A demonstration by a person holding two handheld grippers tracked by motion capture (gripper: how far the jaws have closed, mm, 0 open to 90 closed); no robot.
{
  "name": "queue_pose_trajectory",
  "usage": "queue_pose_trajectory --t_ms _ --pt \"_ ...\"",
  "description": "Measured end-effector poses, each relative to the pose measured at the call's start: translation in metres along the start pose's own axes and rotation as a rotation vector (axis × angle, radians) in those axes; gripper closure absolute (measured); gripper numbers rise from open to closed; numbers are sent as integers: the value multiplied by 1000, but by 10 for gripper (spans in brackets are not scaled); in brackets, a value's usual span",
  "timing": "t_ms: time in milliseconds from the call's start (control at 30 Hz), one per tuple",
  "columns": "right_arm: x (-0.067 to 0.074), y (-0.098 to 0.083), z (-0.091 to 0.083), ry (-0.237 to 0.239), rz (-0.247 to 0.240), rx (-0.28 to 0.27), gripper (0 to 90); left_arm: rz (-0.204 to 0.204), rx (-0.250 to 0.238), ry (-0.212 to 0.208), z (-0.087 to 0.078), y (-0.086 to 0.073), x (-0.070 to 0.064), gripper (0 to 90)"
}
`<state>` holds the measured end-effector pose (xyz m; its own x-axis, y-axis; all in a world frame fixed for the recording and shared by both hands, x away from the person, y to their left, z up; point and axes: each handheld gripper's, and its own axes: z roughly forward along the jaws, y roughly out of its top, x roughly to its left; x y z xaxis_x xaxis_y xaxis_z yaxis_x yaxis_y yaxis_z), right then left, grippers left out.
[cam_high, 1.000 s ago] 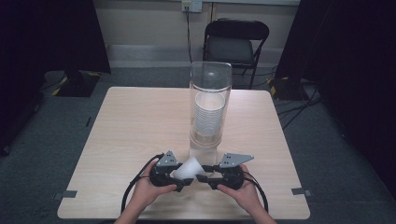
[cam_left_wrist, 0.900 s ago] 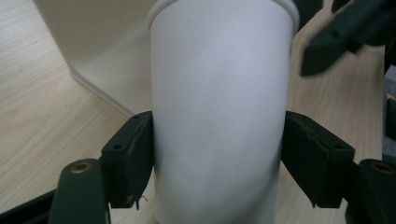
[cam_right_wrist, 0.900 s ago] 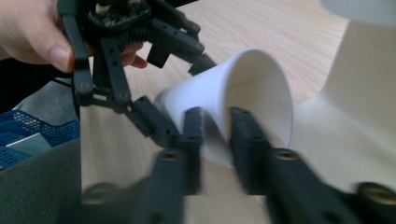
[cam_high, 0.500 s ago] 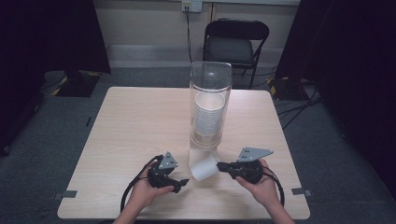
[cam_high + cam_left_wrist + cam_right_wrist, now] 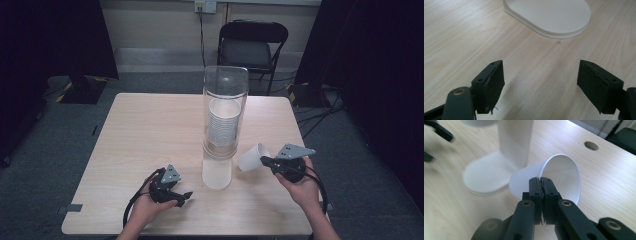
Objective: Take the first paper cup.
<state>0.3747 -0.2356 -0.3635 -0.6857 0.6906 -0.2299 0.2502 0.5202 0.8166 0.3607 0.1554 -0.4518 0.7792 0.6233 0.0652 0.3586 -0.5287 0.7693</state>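
The right gripper [image 5: 264, 161] pinches a cup [image 5: 252, 157] by its wall, tilted, right of centre beside the dispenser [image 5: 224, 112]; one cup looks drawn, placing remains; the left gripper [image 5: 186, 198], lower left, gapes empty over the table [image 5: 145, 125].

We saw a pale wood-grain bench [image 5: 150, 130], a white paper cup [image 5: 253, 157] right of centre, a clear tube [image 5: 225, 112] with a white base [image 5: 216, 174], black tools [image 5: 184, 196], a black chair [image 5: 252, 45] and grey floor [image 5: 65, 130].
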Motion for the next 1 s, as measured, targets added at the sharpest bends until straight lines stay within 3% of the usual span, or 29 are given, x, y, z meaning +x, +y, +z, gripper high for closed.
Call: queue_pose_trajectory --t_ms 133,333,633,800,900,1000 --pt "0 0 8 -25 -32 31 879 -5 9 10 1 -7 2 216" --pt "4 6 20 -17 -41 50 872 -8 12 11 2 -10 3 217" --pt "5 9 24 -30 -82 71 880 -9 16 5 3 -12 1 217" --pt "-7 7 12 -98 -76 67 881 -11 14 8 6 -12 2 216" --pt "-12 6 10 -149 -127 95 881 -11 12 11 6 -12 2 216" --pt "-10 7 16 -155 -170 132 879 1 13 11 6 -13 2 216"
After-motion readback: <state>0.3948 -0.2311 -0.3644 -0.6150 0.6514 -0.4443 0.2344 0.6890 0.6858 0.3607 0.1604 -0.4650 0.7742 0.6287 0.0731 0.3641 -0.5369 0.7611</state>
